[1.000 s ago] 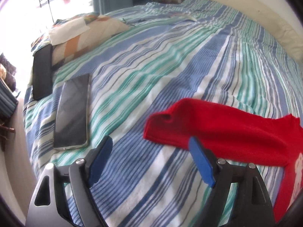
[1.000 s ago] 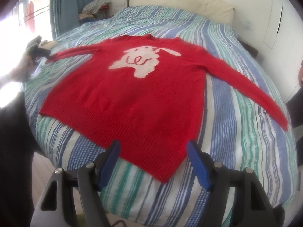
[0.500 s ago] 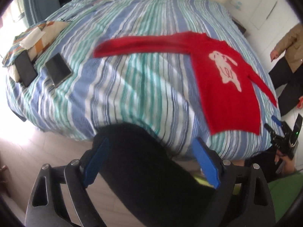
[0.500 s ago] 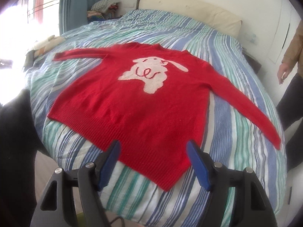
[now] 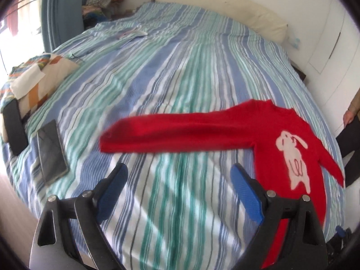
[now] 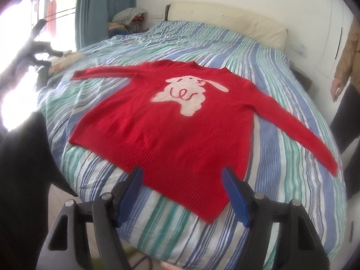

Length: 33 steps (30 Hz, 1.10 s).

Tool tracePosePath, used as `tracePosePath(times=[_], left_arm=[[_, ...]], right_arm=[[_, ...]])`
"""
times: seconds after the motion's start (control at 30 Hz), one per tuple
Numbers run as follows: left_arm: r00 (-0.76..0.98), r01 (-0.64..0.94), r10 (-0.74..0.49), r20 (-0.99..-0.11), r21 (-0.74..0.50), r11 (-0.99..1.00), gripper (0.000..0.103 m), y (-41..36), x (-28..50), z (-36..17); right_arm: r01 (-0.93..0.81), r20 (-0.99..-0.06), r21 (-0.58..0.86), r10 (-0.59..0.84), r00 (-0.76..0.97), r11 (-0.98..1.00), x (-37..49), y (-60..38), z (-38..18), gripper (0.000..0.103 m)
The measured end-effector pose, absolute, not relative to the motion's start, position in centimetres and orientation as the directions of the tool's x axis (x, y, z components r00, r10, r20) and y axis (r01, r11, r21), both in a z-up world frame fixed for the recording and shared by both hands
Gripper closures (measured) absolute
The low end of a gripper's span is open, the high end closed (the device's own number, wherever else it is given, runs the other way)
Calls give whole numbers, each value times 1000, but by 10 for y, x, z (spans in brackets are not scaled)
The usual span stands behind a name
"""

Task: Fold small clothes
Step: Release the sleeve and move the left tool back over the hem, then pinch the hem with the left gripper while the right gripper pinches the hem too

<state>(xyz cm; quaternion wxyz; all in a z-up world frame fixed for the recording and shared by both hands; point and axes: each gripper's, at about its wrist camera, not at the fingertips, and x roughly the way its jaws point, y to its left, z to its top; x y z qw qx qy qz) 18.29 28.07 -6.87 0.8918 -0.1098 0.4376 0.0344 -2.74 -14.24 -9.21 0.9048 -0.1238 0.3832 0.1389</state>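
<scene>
A red sweater [image 6: 180,121] with a white rabbit on its chest lies flat and spread out on the striped bed [image 6: 281,72], both sleeves stretched out to the sides. My right gripper [image 6: 182,180] is open and empty, just above the sweater's hem at the near edge of the bed. In the left wrist view the sweater [image 5: 202,128] lies to the right, its sleeve reaching left. My left gripper [image 5: 180,177] is open and empty over bare sheet, short of that sleeve's cuff.
Two phones [image 5: 50,153] and a patterned pillow [image 5: 38,78] lie at the bed's left edge. A person [image 6: 346,90] stands at the right side of the bed. A cream headboard cushion [image 6: 236,24] and a pile of clothes [image 6: 128,18] are at the far end.
My left gripper pulled away from the sleeve cuff, swung out past the bed's edge, and is back over the bed facing the sleeve. My right gripper rose slightly and stayed open.
</scene>
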Motion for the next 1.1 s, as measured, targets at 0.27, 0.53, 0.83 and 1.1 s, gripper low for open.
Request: tracePosePath(times=[0.27, 0.53, 0.83, 1.1], left_arm=[[437, -329, 106, -893, -50, 943, 12, 324, 291, -155], [267, -649, 360, -894, 110, 753, 18, 411, 254, -164], [496, -129, -13, -868, -88, 988, 13, 234, 164, -99], [347, 27, -223, -911, -228, 973, 13, 98, 86, -151]], right_arm=[[-366, -740, -133, 153, 655, 921, -31, -134, -95, 31], [-339, -760, -134, 123, 638, 931, -32, -142, -101, 31], [-274, -759, -113, 95, 644, 955, 5, -173, -104, 31], [-263, -837, 35, 172, 519, 964, 39, -221, -101, 31]])
